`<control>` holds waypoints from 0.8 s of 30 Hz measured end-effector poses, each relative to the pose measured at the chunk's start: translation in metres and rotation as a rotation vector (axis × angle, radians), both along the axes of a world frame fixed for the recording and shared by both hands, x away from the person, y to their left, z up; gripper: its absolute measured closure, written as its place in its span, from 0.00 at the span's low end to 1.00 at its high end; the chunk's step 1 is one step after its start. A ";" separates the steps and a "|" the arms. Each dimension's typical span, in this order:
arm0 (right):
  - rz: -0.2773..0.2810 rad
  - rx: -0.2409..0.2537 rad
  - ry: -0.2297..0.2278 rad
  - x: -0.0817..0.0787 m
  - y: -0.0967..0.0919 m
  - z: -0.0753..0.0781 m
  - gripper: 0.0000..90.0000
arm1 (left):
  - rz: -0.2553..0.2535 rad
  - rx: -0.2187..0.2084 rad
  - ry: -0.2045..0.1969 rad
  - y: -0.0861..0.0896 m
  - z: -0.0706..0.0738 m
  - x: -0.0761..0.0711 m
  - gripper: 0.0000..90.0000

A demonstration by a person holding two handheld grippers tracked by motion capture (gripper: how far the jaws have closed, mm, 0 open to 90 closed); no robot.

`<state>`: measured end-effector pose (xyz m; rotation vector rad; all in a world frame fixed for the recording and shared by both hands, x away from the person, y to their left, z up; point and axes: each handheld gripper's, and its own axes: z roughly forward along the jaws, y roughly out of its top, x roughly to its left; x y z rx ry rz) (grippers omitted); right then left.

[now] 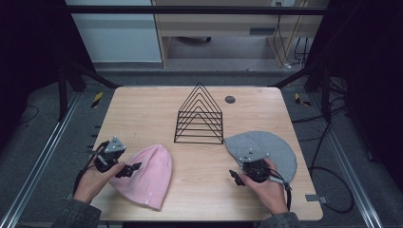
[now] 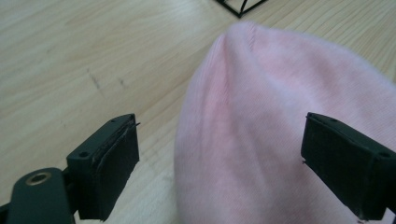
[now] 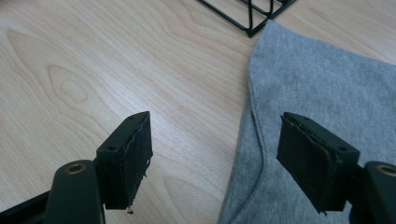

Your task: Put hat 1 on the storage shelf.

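A pink beanie [image 1: 145, 175] lies flat at the front left of the wooden table [image 1: 142, 109]. My left gripper [image 1: 133, 168] is at its left edge, held in a hand. In the left gripper view the gripper [image 2: 219, 123] is open, one jaw over bare wood and the other over the pink beanie [image 2: 261, 93]. A grey beanie [image 1: 266, 149] lies flat at the front right. My right gripper [image 1: 236, 176] sits at its near left edge. In the right gripper view the gripper [image 3: 215, 119] is open, its jaws either side of the hem of the grey beanie [image 3: 327, 79].
A black wire rack [image 1: 199, 116] shaped like a row of triangles stands at the table's middle, between and behind the two beanies. A small dark round disc [image 1: 230, 99] sits behind it. Cables trail on the floor to the right.
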<state>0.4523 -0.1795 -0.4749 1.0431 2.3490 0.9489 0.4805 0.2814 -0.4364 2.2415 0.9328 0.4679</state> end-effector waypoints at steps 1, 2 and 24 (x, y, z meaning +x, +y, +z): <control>-0.018 0.007 0.003 0.001 -0.002 0.000 0.29 | -0.044 0.023 0.019 -0.010 0.007 0.006 0.11; -0.018 0.007 0.003 0.001 -0.002 0.000 0.29 | -0.044 0.023 0.019 -0.010 0.007 0.006 0.11; -0.060 -0.003 0.033 0.002 -0.004 -0.001 0.27 | -0.142 0.171 0.209 -0.058 0.008 0.081 0.30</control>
